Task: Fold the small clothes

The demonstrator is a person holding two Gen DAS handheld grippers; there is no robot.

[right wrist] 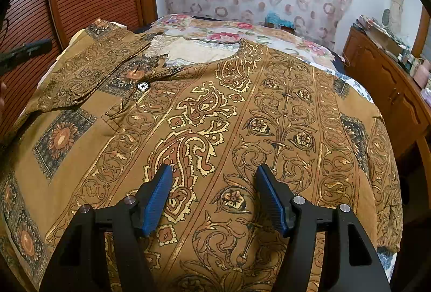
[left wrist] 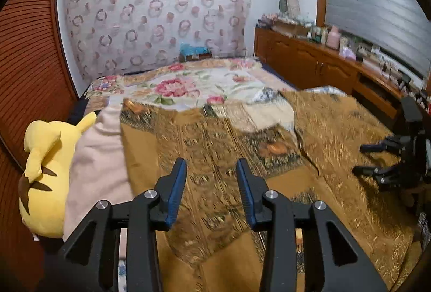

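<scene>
Brown paisley shirt (right wrist: 215,114) spread on bed (right wrist: 269,34), filling frame centre; left tool (left wrist: 211,166) spread, empty; right tool (right wrist: 214,173) spread above shirt, empty; no legible writing.

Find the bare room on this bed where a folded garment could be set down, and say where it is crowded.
Free: the floral bedspread between the brown patterned shirt and the curtain. Crowded: the shirt covers the near bed, a yellow plush toy and pink cloth line one edge, and the cabinet top is cluttered.
</scene>
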